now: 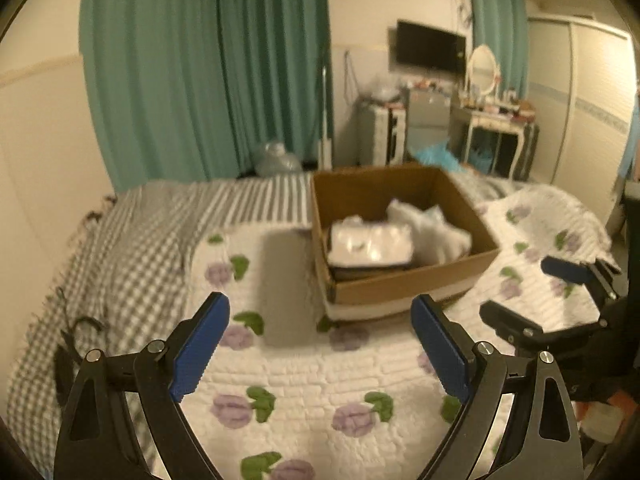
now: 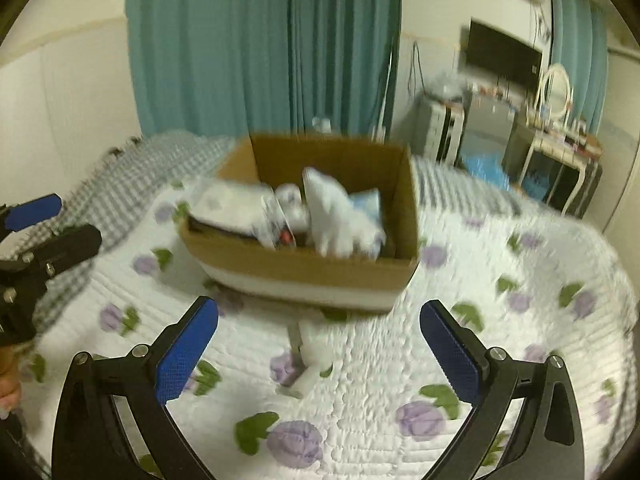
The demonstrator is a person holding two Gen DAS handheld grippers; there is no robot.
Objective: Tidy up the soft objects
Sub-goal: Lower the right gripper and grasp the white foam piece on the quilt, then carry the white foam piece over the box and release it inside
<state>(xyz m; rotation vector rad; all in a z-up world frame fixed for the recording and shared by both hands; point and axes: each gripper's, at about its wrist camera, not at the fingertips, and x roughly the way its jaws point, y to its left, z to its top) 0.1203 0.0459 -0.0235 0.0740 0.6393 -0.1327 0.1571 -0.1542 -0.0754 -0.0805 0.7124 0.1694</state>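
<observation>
Left gripper [image 1: 320, 344] hovers w/ jaws spread wide, nothing between the blue pads, over a white quilt [image 1: 320, 392] printed w/ purple flowers and green leaves. Right gripper [image 2: 320, 348] likewise gapes wide and bare above the same quilt; it also shows at the right edge of the left wrist view, jaws apart. A cardboard box [image 1: 400, 284] sits on the quilt toward the bed's far side, just ahead of both grippers. Inside: soft items, incl. a flat white plastic-wrapped pack [image 1: 372, 244] at the box's left and a crumpled white bundle [image 1: 432, 228] beside it; pics too blurred to say more. Grey checked bedding [image 1: 132, 248] covers the bed's left edge. Teal curtains [image 1: 200, 64] hang behind.
</observation>
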